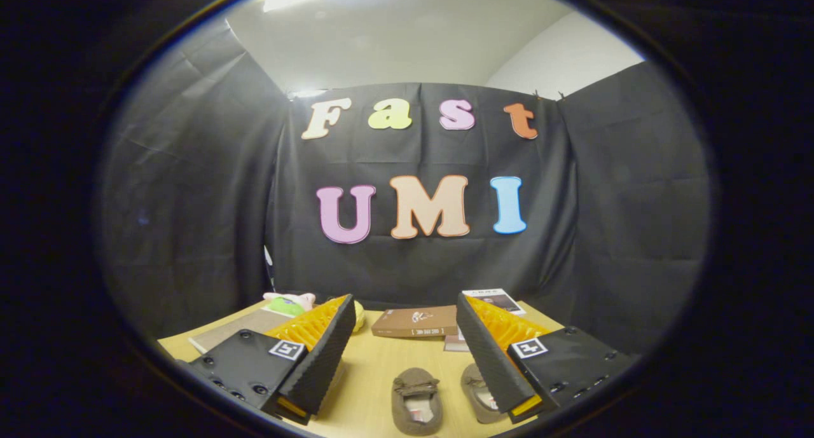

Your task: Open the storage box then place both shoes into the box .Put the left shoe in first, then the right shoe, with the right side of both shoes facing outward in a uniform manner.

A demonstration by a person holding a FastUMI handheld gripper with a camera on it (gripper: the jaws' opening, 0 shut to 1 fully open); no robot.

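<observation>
The gripper (404, 317) stands wide apart, its two fingers (321, 355) spread over the wooden table (375, 368) with nothing between their pads; they touch neither shoe and hang above the tabletop.

Nearest, below and between the fingers, lie two brown slip-on shoes side by side with their openings upward. The left-hand shoe (416, 400) sits in the gap between the fingers, fully in sight, with a small bow or strap across its top and a pale label inside. The right-hand shoe (478, 395) lies just beside it, a narrow strip of table between them, and is partly covered by the right finger, so its far side cannot be made out.

Beyond the shoes, further along the table between the fingertips, a brown book (416, 322) lies flat. Just to its right, behind the right finger, a white booklet (496, 300) with a dark picture on its cover rests near the table's back edge, and a pinkish flat item (455, 343) peeks out beneath the book's corner.

Behind the left finger are a flat grey-brown board (232, 332), a soft toy in green and pink (289, 302), and a yellow round thing (358, 316) largely hidden by the fingertip.

Black cloth (191, 203) closes the booth behind the table, with a white ceiling (381, 37) above.
</observation>
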